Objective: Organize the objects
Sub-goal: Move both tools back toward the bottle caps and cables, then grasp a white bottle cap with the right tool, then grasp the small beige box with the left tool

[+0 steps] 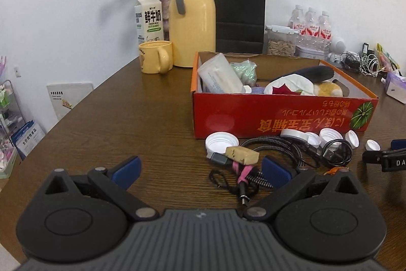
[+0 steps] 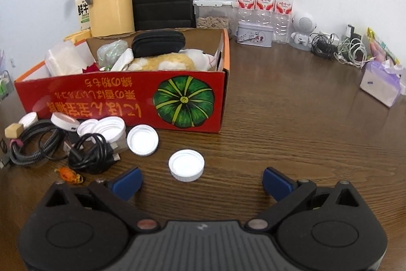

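Right claw: released, blue pads spread wide, empty, low over the counter; the nearest task item, a single white cap, lies open side down just ahead of the gap between the pads and slightly left of centre. Left claw: likewise released and empty; its right pad sits just beside the braided cable, which is bound with a pink tie.

Step in hand, as judged: collect the loose items in front of the red box and place them inside, starting with the single cap. To do this well, centre the cap between the pads before closing; it is shallow, so bring the pads down close to the counter and grip its ribbed rim, or it is likely to slip out; lift straight up, clear the near wall of the box, and release over a free spot.

Farther on, against the box wall, lie a second cap, a cluster of further caps, a coiled black cable, a tan block and an orange wrapped sweet; take the cables by the bundled part, since loose ends may snag neighbouring caps. The box already holds a black pouch, a plush toy and bags; its right end offers the most room.
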`<action>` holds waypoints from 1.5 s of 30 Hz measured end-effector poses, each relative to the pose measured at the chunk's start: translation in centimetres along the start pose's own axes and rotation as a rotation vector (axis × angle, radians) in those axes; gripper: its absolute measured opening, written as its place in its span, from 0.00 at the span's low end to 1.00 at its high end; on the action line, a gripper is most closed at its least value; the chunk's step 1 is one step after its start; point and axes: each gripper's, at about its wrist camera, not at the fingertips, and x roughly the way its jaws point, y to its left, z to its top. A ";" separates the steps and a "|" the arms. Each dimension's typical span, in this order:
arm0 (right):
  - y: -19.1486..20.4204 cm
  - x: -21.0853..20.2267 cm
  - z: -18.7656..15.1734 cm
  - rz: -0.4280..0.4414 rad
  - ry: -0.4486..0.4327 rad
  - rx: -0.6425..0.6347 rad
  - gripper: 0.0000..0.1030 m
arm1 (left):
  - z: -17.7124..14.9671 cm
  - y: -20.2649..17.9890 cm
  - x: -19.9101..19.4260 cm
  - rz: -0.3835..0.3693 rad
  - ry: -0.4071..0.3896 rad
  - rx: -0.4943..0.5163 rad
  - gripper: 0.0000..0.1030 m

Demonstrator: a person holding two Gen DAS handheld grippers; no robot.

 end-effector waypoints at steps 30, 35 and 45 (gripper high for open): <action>1.2 -2.7 -0.4 0.063 -0.148 -0.008 0.27 | -1.1 0.7 0.6 0.034 0.050 -0.015 1.00; 1.7 -3.1 -0.6 0.069 -0.165 -0.016 0.27 | -0.3 -0.5 1.3 -0.003 0.017 0.011 1.00; 2.1 -3.0 -0.6 0.066 -0.160 -0.031 0.27 | 0.8 -2.7 3.7 -0.024 0.012 0.065 0.77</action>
